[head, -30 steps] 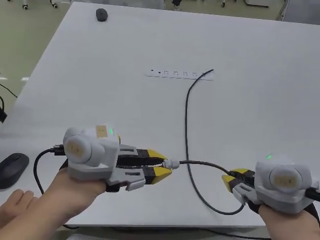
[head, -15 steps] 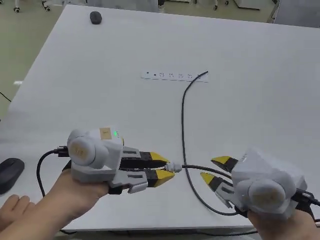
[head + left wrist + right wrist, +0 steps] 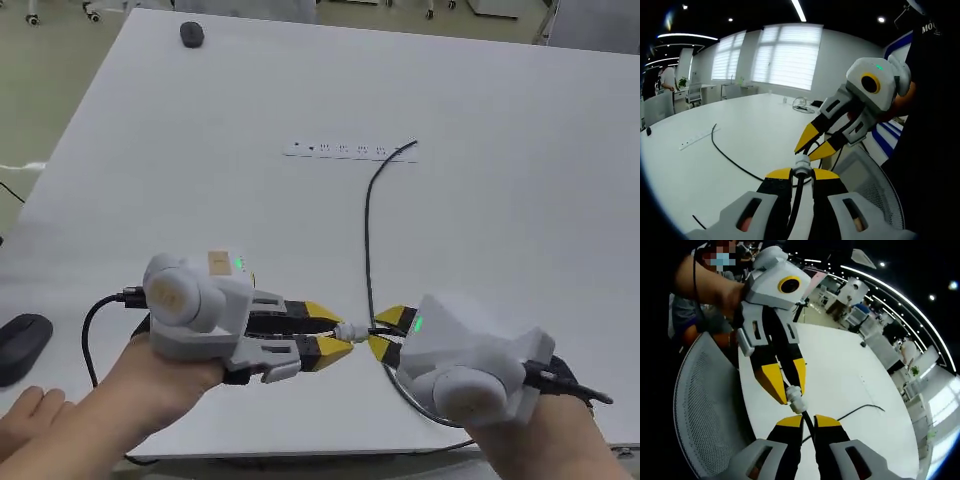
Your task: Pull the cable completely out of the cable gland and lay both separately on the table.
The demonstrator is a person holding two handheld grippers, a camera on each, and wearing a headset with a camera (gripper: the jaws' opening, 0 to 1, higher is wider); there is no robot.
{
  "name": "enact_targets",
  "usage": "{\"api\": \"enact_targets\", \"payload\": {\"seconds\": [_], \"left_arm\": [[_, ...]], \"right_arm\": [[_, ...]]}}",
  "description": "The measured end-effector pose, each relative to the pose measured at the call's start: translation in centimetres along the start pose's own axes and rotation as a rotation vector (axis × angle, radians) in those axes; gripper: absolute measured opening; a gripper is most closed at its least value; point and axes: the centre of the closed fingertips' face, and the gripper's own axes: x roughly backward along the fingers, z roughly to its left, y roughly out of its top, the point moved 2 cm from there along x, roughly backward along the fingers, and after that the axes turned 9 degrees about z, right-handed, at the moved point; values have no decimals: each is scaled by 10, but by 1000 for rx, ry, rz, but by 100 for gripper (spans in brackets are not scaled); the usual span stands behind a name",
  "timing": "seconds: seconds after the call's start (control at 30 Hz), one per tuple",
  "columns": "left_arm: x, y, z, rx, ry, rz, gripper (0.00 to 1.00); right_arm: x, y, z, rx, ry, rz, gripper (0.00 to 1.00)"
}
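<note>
Starting the pull looks like the step in hand. The gland, a small white plastic fitting with a stepped, rounded body, sits clamped between the yellow tips of the left gripper, seemingly held in the air rather than resting on the table.

The cable is thin, black and round, and looks rubbery and limp. It leaves the gland on the side away from the left gripper and passes straight between the jaws of the right gripper, just beside the gland. Those jaws straddle it closely, but I cannot tell whether they actually pinch it.

Past the right gripper the cable droops in a loop on the person's side of the gland. It then runs far beyond the gland across the table, a smooth, matt, pale grey top, to a flat white power strip.

In the left gripper view a black length also runs back between that gripper's jaws, so the cable seems to be threaded right through the gland.

Next, I judge, the right gripper needs a firm pinch and a straight draw away from the gland while the left gripper braces it. The smooth jacket may slip.
</note>
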Motion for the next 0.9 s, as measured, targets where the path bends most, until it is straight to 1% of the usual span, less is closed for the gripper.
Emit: {"api": "enact_targets", "payload": {"seconds": [0.1,0.17,0.2,0.3,0.37,0.47,0.53,0.6,0.7,0.8,0.9], "left_arm": [[0,-1,0,1,1,3,15],[1,0,1,0,4,1,15],[1,0,1,5,3,-4,15],[1,0,2,1,5,-3,15],[1,0,2,1,5,-3,15],[1,2,2,-1,5,-4,15],[1,2,3,-2,7,-5,15],[2,2,4,-2,10,-5,15],[3,3,4,-3,13,-6,15],[4,3,5,-5,15,-4,15],[5,3,5,-6,17,-2,15]], "right_arm": [[-1,-1,1,17,-6,-2,2],[-1,0,-1,2,-18,-13,1],[-1,-1,0,3,-15,-10,1],[-2,-2,-1,-42,-8,-13,0],[-2,-4,-2,-43,-8,-9,0],[-3,-5,-2,-70,2,-14,0],[-3,-7,-5,-83,-1,-11,0],[-3,-10,-7,-116,0,-7,0],[-2,-16,-11,-147,-1,-5,0],[-3,-25,-15,-211,5,0,0],[-3,-32,-18,-247,6,3,0]]}}
